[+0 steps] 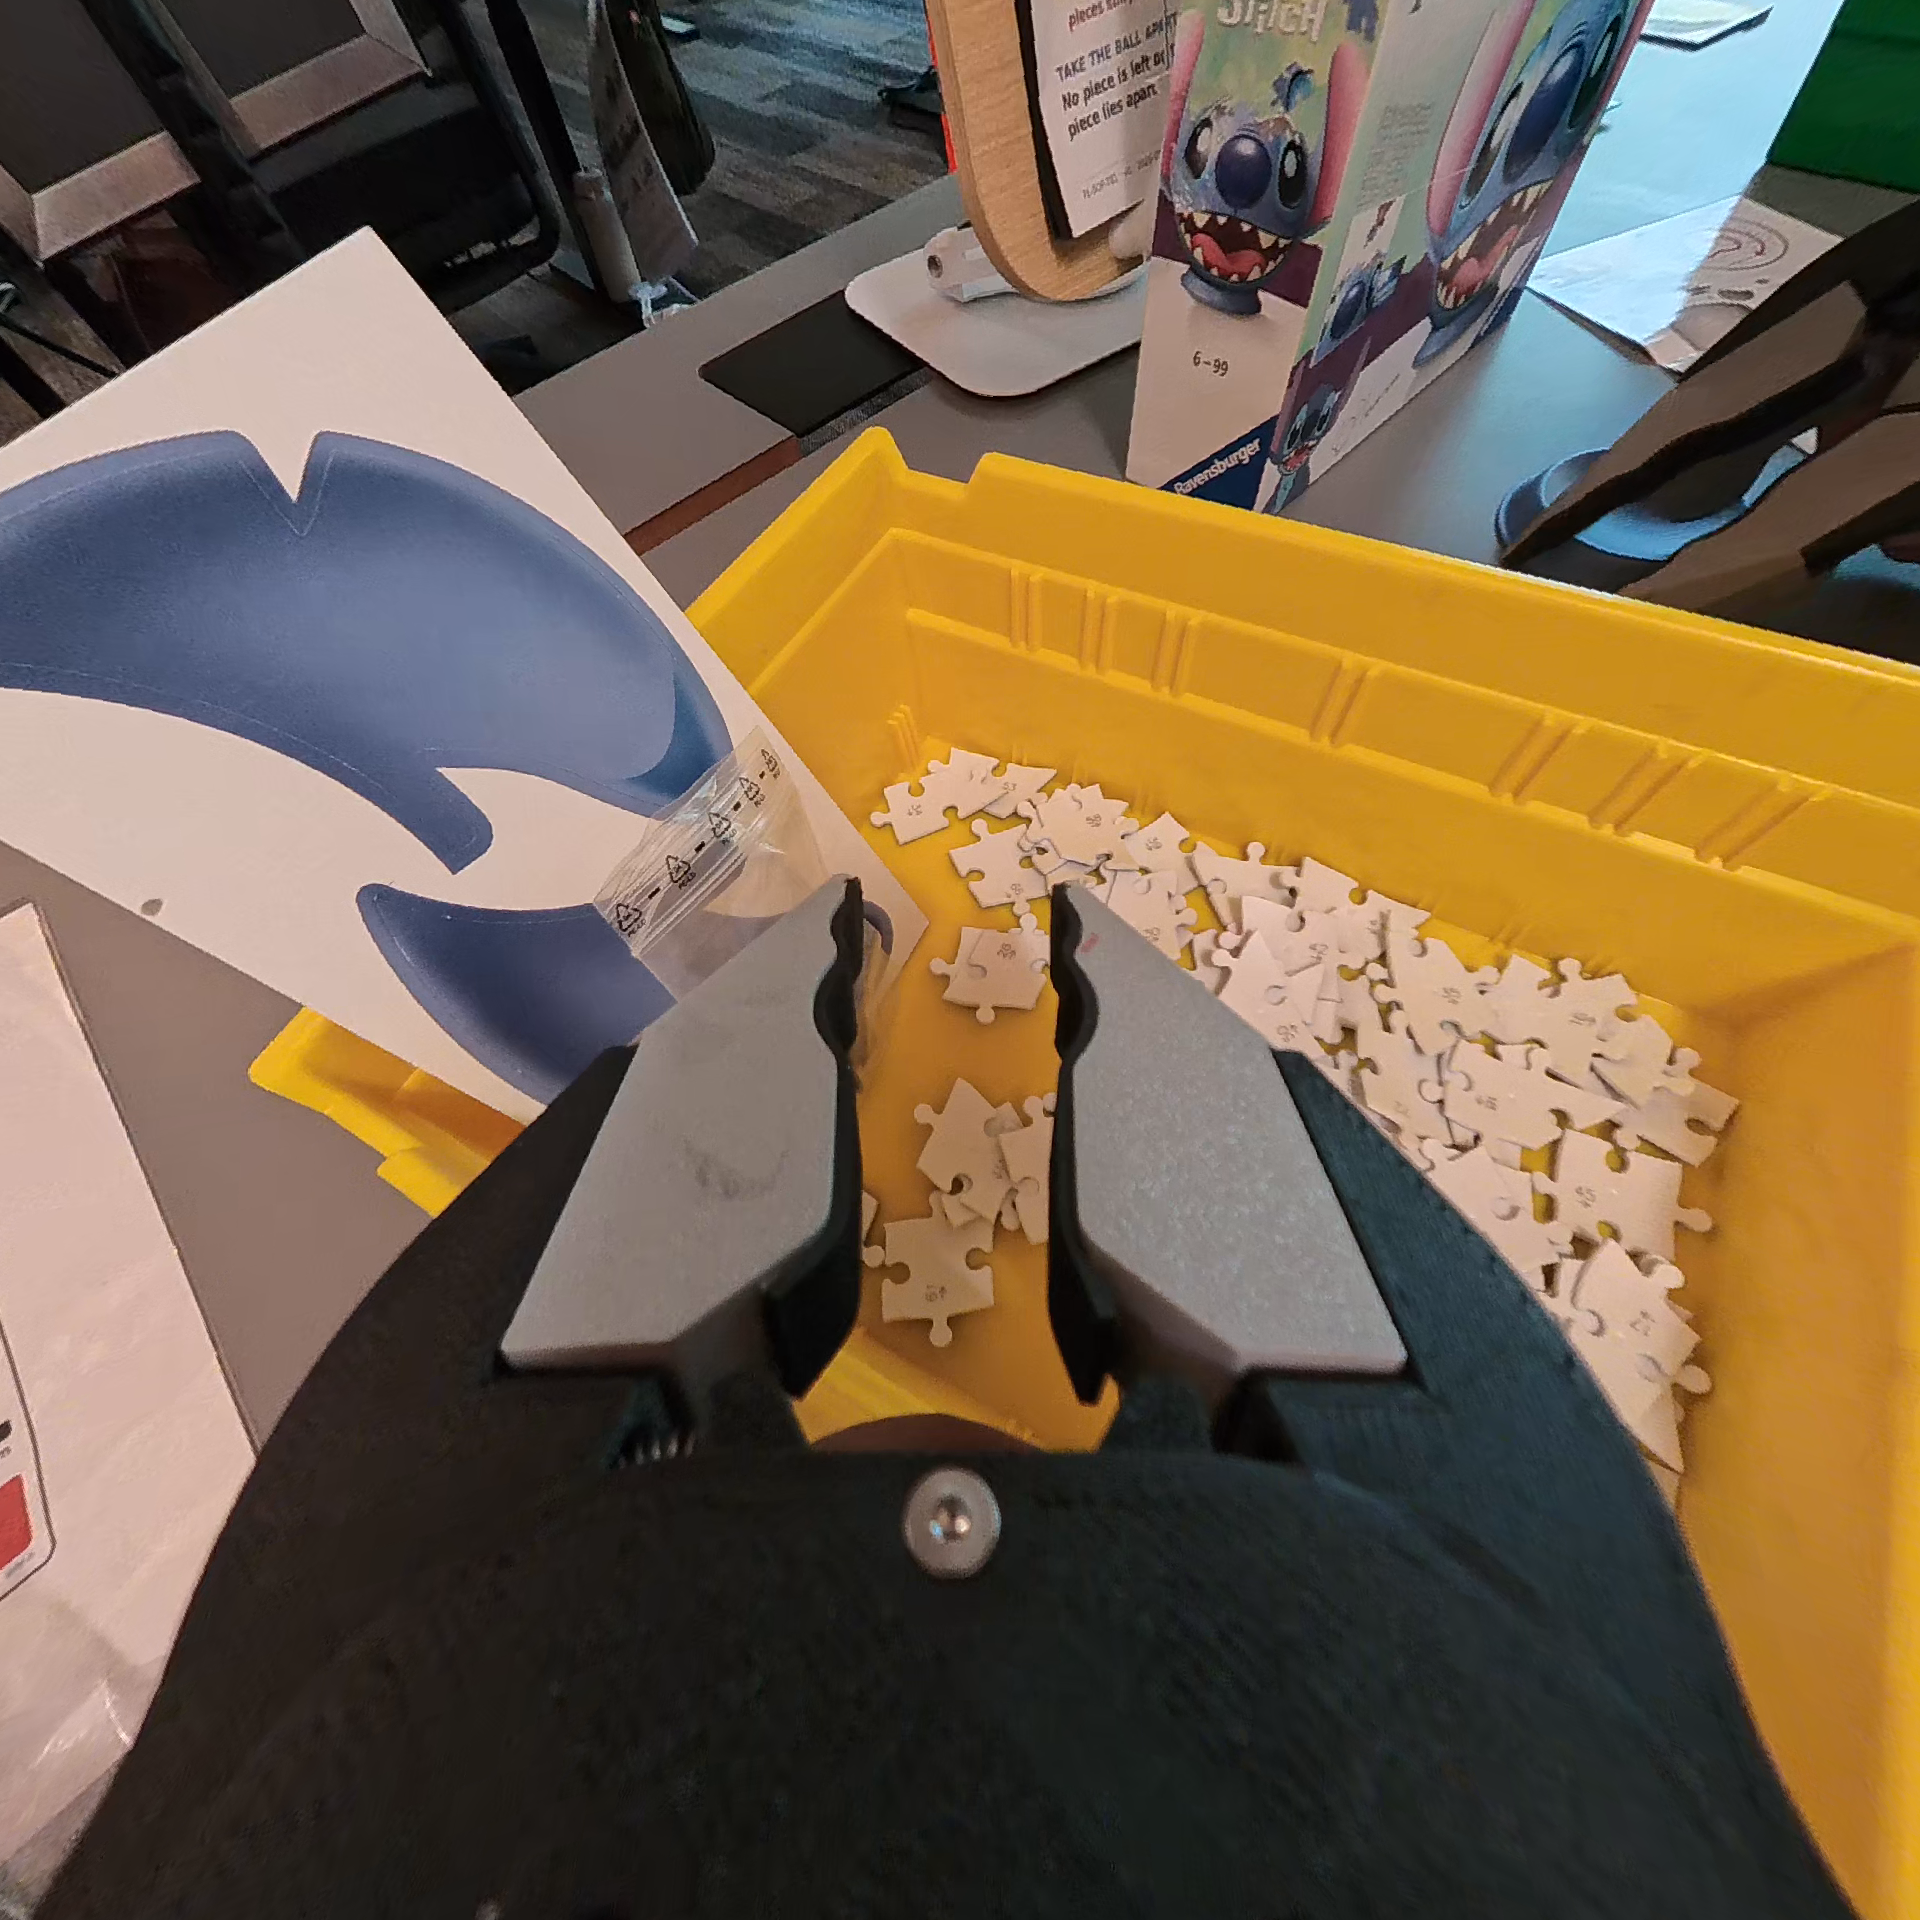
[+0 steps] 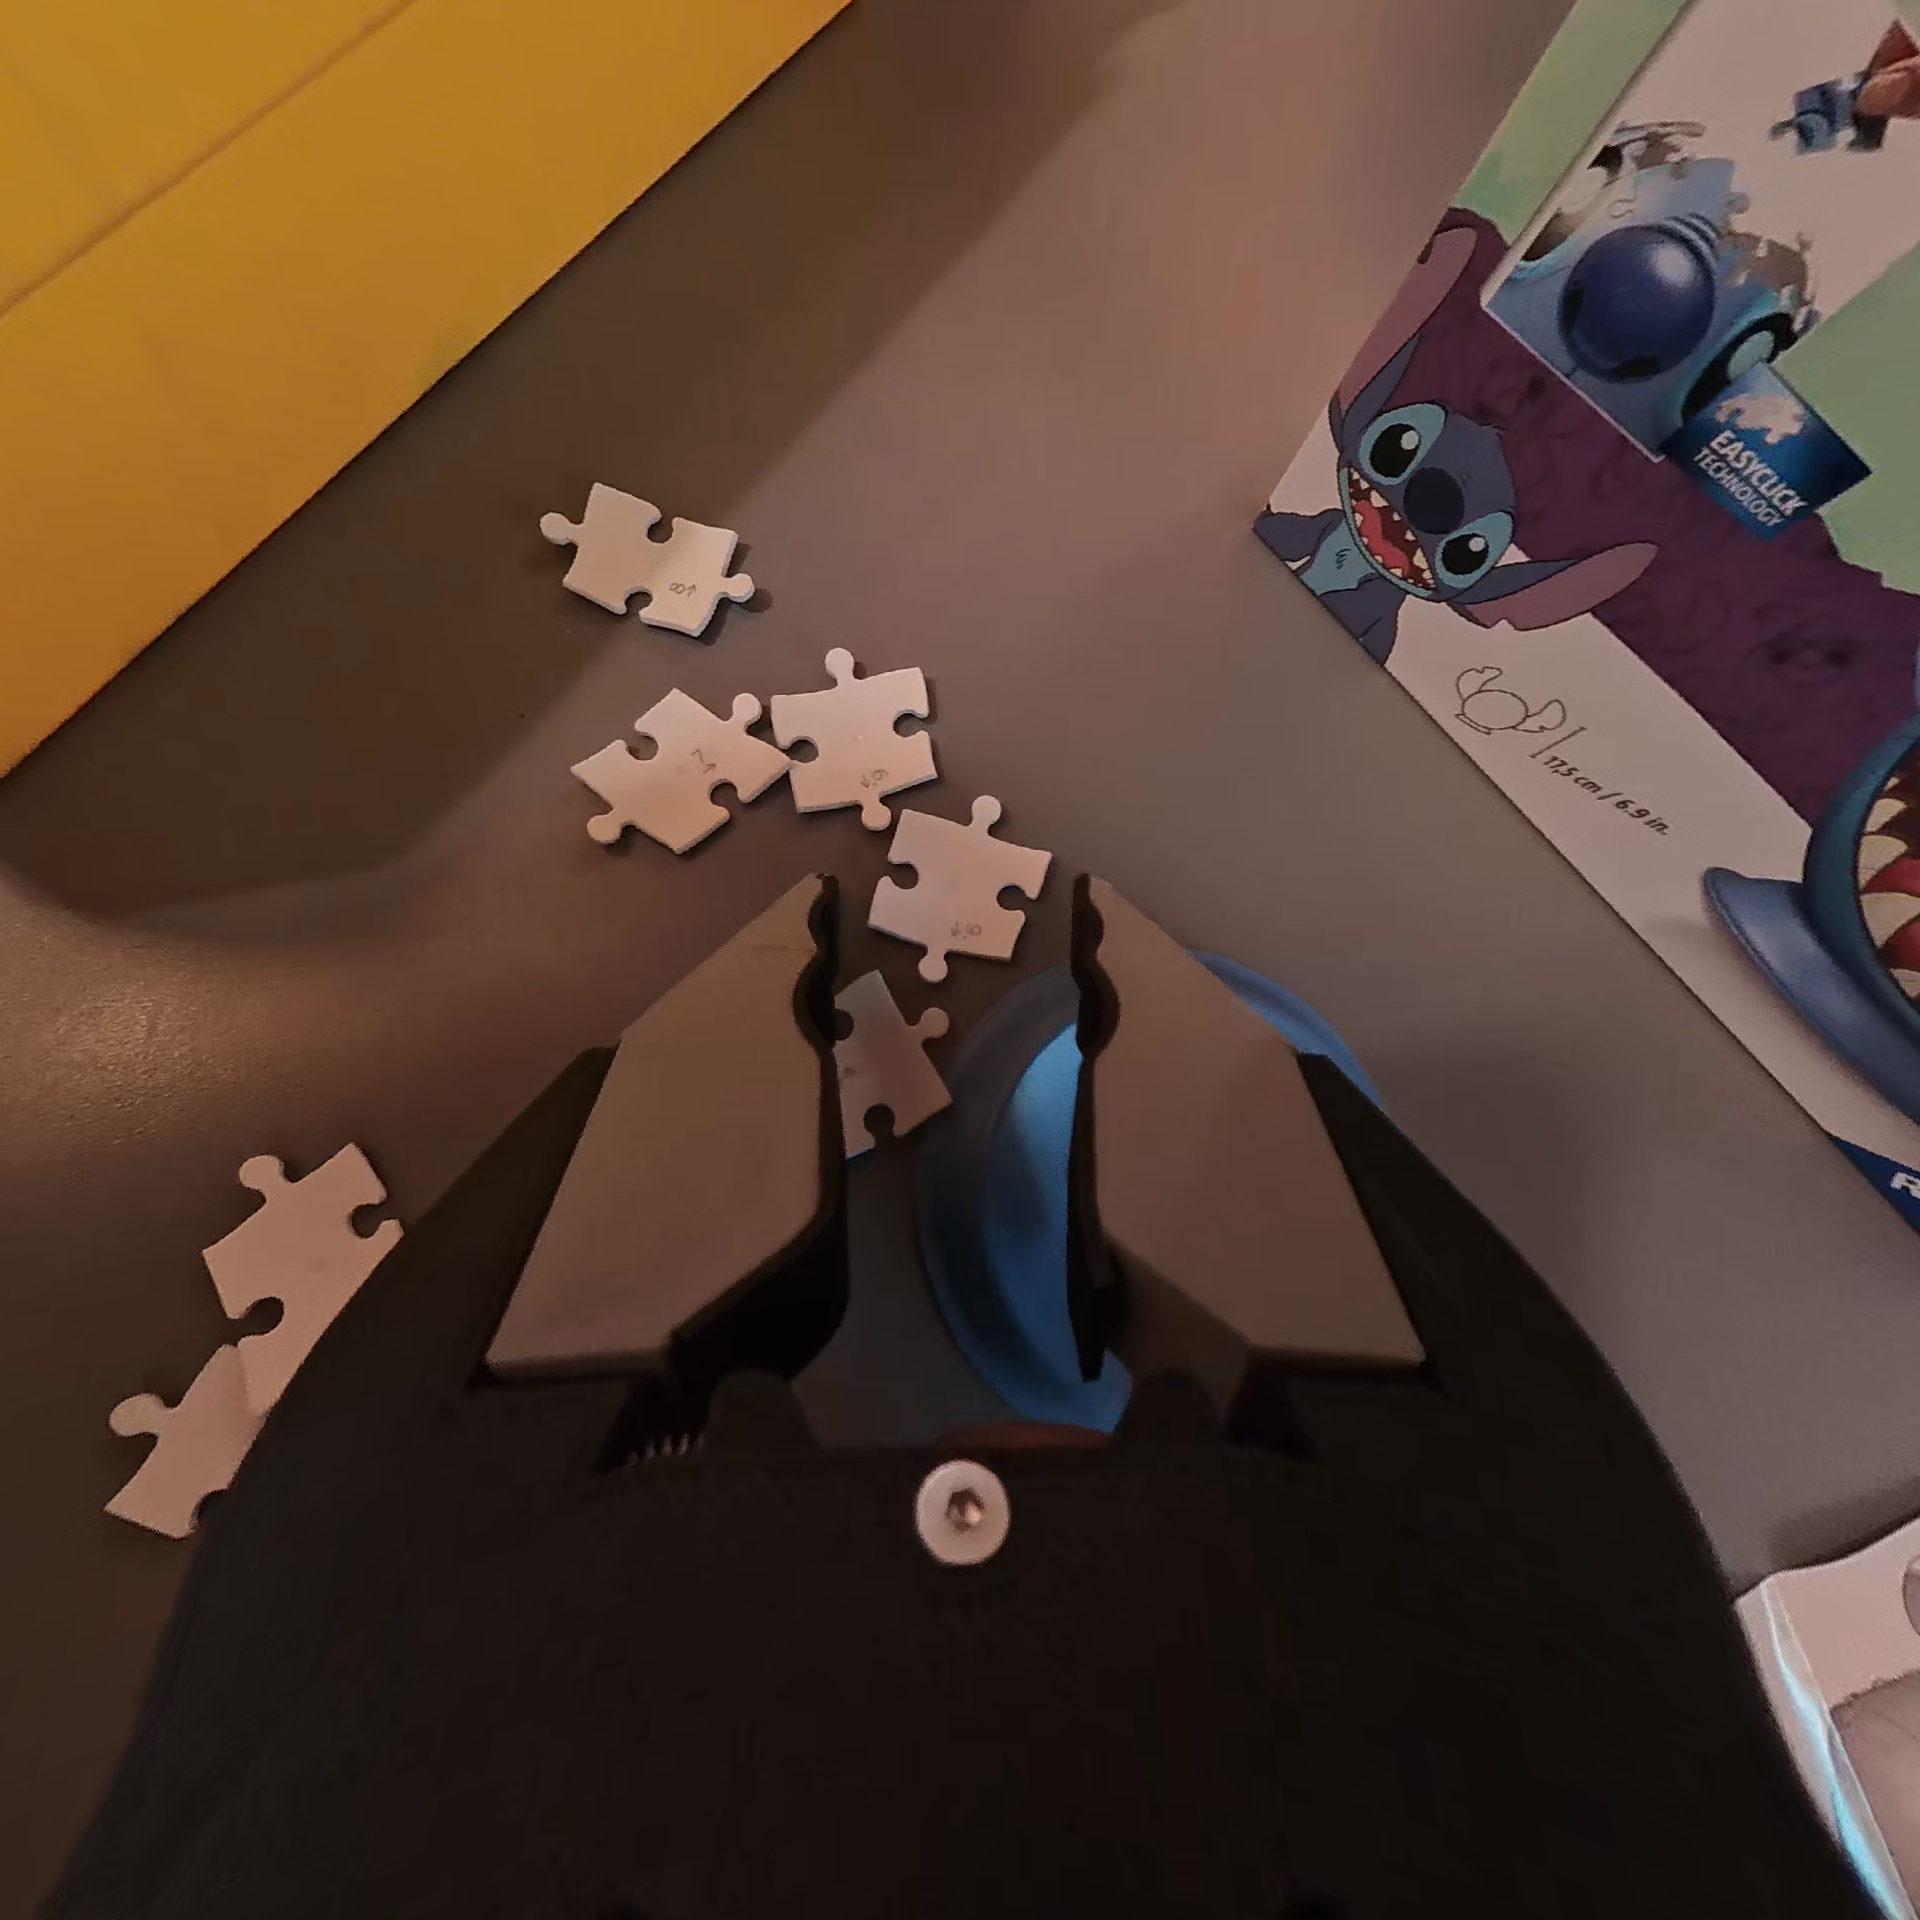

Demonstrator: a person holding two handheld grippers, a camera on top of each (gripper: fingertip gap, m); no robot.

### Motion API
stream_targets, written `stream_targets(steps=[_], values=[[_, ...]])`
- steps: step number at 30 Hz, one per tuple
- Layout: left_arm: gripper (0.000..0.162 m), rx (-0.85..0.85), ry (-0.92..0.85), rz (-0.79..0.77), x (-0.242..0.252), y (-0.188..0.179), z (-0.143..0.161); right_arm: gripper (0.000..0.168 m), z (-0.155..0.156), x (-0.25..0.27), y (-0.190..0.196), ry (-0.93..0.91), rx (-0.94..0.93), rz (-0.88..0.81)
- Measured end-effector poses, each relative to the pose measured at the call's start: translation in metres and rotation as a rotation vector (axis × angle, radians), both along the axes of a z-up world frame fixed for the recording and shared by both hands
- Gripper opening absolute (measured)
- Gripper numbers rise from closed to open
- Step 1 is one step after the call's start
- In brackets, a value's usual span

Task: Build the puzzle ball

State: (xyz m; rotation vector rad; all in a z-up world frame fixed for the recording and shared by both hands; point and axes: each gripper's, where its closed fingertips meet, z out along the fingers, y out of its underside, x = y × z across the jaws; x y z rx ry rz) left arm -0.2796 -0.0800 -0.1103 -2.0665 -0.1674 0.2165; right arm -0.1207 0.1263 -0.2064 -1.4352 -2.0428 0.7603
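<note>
Lots of white puzzle pieces point(image 1: 1455, 1049), blank side up, heaped in the yellow bin point(image 1: 1351, 665), mostly toward its right wall, with a few loose ones nearer the left wall. More puzzle pieces on the grey table: a small group point(image 2: 831, 748) lying flat just beside the bin's outer edge, and two joined ones point(image 2: 260, 1309) off to the left. No ball built yet, by the look of it; only sorting so far.

Left gripper point(image 1: 956, 904) hanging over the bin, jaws part open, nothing between them. Right gripper point(image 2: 951, 883) low over the table, jaws part open too. One white piece point(image 2: 883, 1060) and a blue round part point(image 2: 1008, 1164) showing in the gap, but hard to tell whether touched or just lying under; looks like not held.

Near the left wall of the bin: a white card with blue shapes point(image 1: 312, 644) leaning over the rim, a clear plastic bag point(image 1: 707, 862) on top of it. Toward the far edge of the table, the picture box point(image 1: 1351, 260) standing up.

Could go wrong: thin flat pieces slipping out of the fingers, or two picked up together from the heap. Could knock the small group out of order with a low sweep. Could snag the bag or tip the card into the bin.
</note>
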Motion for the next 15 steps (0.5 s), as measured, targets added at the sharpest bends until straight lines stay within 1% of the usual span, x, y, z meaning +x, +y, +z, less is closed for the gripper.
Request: stream_targets(steps=[2,4,7,15], values=[[0.033,-0.001,0.001,0.0,0.0002,0.0001,0.0,0.04,-0.0006,0.0006,-0.0002,-0.006,-0.015,-0.003],[0.033,0.0,0.0,-0.001,0.0006,0.0003,0.0001,0.032,-0.0014,0.0016,-0.0032,-0.017,-0.048,0.002],[0.033,0.001,-0.002,-0.003,0.0011,0.0005,0.0001,0.027,-0.0016,0.001,-0.004,-0.012,-0.062,0.001],[0.033,0.001,-0.004,-0.004,0.0012,0.0004,0.0,0.026,-0.0012,0.0003,-0.0006,-0.008,-0.049,-0.012]])
